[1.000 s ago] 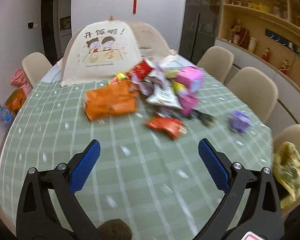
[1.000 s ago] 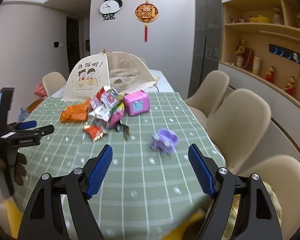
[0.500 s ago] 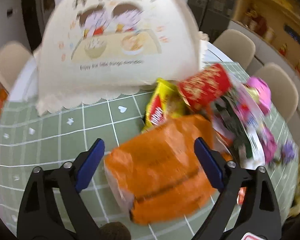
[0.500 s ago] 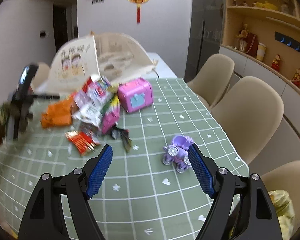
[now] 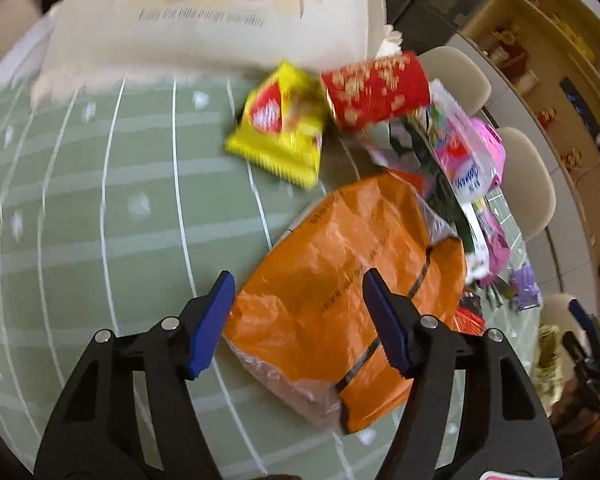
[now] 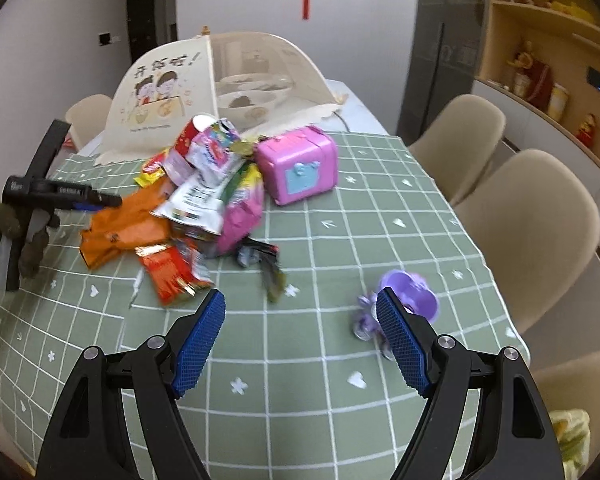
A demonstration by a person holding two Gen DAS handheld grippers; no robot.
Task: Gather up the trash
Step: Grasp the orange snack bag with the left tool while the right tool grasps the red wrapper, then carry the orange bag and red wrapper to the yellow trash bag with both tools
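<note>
The left gripper (image 5: 296, 320) is angled down over the near end of the big orange wrapper (image 5: 352, 292), its blue pads still apart and closing, with the wrapper's crinkled edge between them but, as far as I can tell, not yet pinched. That wrapper lies flat on the green checked tablecloth (image 5: 100, 208), at about seven o'clock of the trash pile (image 6: 212, 192), and its far end is tucked under the other packets. If the pads meet on the slack film only, I'd expect it to slide out, or to drag the yellow snack packet (image 5: 280, 128) and red packet (image 5: 376, 92) at its twelve o'clock along with it and scatter them. Coming in too low could also nip the cloth and tug everything. The right gripper (image 6: 300, 336) hangs wide open with nothing in it above bare cloth; the purple toy (image 6: 408, 292) sits just beyond its right pad, at roughly four o'clock of the pile, and a careless sweep might knock it off the table edge or grab it as trash, along with the pink toy case (image 6: 300, 164).
</note>
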